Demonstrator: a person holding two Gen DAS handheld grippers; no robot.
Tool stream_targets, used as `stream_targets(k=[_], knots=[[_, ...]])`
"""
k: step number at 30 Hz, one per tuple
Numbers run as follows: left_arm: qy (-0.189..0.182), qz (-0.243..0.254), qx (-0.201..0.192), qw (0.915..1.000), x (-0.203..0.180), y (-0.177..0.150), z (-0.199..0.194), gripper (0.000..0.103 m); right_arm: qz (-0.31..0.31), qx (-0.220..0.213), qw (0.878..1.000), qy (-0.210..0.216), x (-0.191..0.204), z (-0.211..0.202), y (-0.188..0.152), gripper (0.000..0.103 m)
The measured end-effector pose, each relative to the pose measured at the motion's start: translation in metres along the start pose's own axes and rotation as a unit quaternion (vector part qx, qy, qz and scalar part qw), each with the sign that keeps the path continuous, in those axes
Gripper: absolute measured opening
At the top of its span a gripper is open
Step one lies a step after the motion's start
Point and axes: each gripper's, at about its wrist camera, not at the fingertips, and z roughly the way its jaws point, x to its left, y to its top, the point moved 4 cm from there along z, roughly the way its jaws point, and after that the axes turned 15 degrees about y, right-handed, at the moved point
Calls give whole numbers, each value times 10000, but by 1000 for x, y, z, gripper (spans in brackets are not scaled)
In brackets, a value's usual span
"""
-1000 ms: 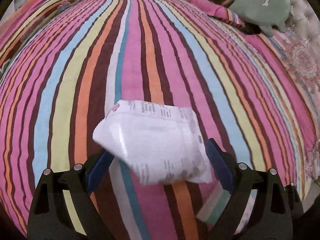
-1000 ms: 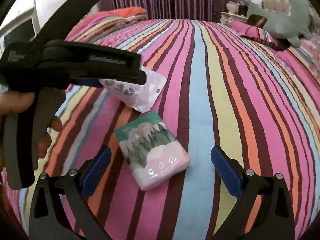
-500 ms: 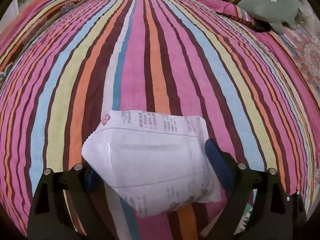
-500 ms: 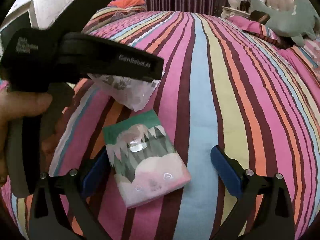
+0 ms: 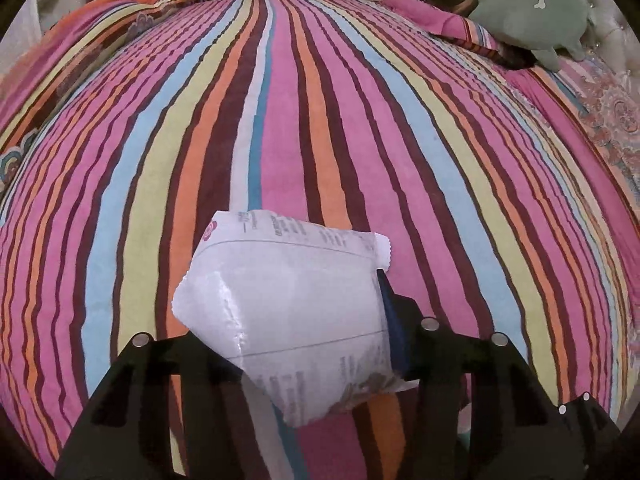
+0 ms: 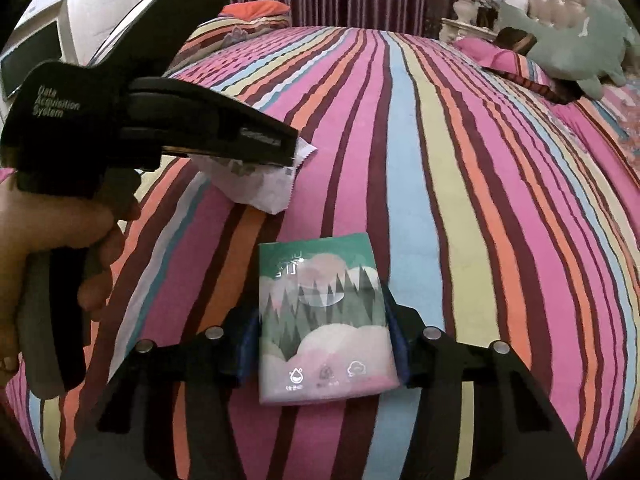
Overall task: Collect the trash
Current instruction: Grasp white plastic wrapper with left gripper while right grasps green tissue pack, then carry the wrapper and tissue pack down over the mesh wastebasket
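My left gripper (image 5: 296,328) is shut on a white printed plastic wrapper (image 5: 292,312), which hides the left finger; the blue pad of the right finger presses its side. The same wrapper (image 6: 260,184) shows in the right wrist view under the left gripper's black body (image 6: 160,120). My right gripper (image 6: 322,340) is shut on a green and pink tissue pack (image 6: 324,316), a blue pad against each side. Both sit low over the striped bedspread (image 5: 280,120).
A green plush toy (image 5: 532,16) and a pink pillow (image 5: 436,20) lie at the far right by the tufted headboard. A folded striped quilt (image 5: 120,12) lies at the far left. A nightstand with ornaments (image 6: 472,20) stands beyond the bed.
Both grippers moved forward and closed: the left onto the white wrapper, the right onto the tissue pack, which now sits square between the right gripper's pads.
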Motion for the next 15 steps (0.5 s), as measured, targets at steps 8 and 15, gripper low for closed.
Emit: stream_targets(k=[8, 15], knots=[[3, 34, -118, 9999, 10, -21, -38, 51, 273, -12, 9996, -24, 6, -22, -6, 49], [76, 4, -194, 9998, 28, -57, -77, 51, 563, -58, 9984, 43, 15, -50, -25, 49]])
